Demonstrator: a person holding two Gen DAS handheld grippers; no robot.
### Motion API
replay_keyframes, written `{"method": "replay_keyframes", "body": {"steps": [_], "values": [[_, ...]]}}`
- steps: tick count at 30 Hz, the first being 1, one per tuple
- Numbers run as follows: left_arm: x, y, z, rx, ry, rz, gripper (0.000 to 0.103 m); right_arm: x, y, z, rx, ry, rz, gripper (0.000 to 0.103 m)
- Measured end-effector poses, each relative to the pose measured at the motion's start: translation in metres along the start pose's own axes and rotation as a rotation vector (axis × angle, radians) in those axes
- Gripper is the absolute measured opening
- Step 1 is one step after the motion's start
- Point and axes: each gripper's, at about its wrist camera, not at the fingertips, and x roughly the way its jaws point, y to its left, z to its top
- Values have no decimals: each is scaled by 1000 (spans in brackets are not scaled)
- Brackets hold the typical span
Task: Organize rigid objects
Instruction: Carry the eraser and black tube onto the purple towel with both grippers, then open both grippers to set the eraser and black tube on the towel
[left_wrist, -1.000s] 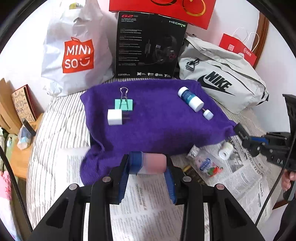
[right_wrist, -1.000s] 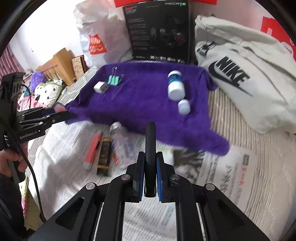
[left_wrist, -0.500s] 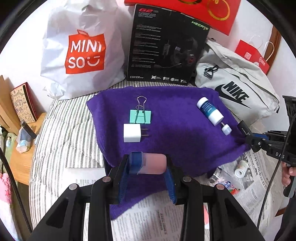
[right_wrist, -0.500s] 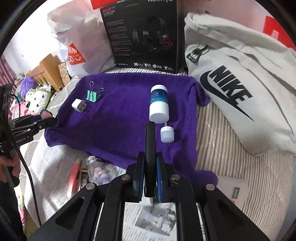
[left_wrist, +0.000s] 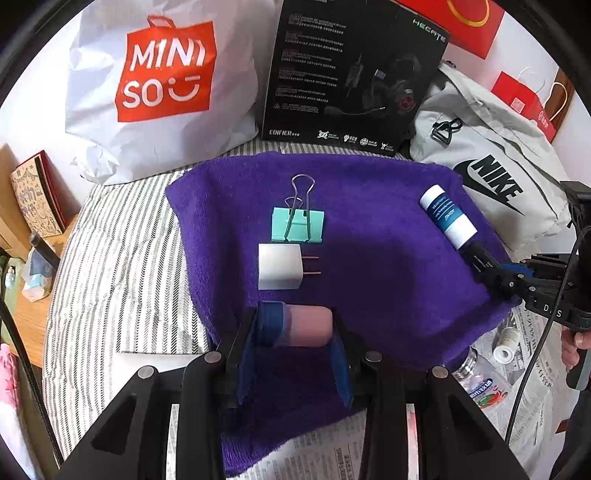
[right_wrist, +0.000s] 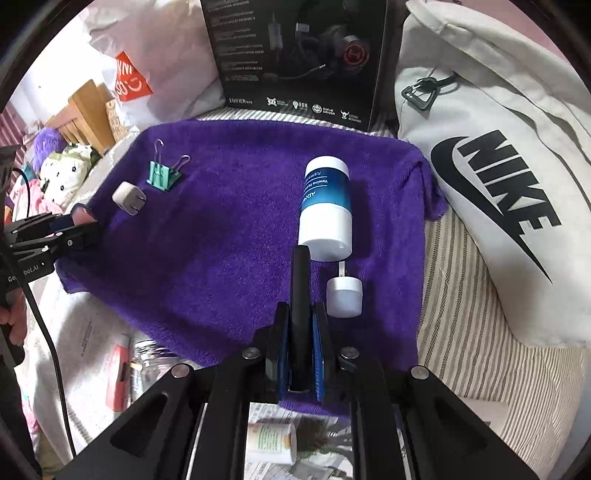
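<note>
On the purple towel: one binder clip, one charger plug, one Vaseline bottle; left claw grips a pink cylinder, right claw clamps a black stick; bags read MINISO, NIKE

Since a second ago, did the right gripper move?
Yes. The right gripper moved forward over the purple towel, toward the white and blue bottle, which now looks bigger and nearer.

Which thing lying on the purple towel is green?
The binder clip. It is mint green with wire handles. The charger plug beside it is white, the bottle is blue and white, and the little cap is white.
</note>
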Motion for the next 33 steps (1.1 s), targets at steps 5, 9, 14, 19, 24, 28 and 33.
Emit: {"method": "replay_keyframes", "body": {"steps": [5, 9, 14, 19, 24, 28, 33], "values": [[10, 2, 3, -4, 16, -1, 34, 9, -1, 2, -9, 16, -5, 12], [18, 2, 3, 0, 30, 6, 34, 15, -1, 2, -17, 26, -2, 12], [27, 2, 3, 12, 32, 12, 34, 21, -2, 1, -11, 23, 7, 12], [38, 0, -3, 49, 36, 40, 34, 21, -4, -1, -10, 19, 16, 12], [42, -5, 1, 87, 37, 73, 34, 20, -6, -2, -5, 16, 29, 12], [43, -8, 2, 118, 39, 93, 35, 19, -6, -4, -15, 12, 29, 12], [41, -8, 2, 120, 45, 99, 35, 18, -9, -4, -7, 18, 50, 12]]}}
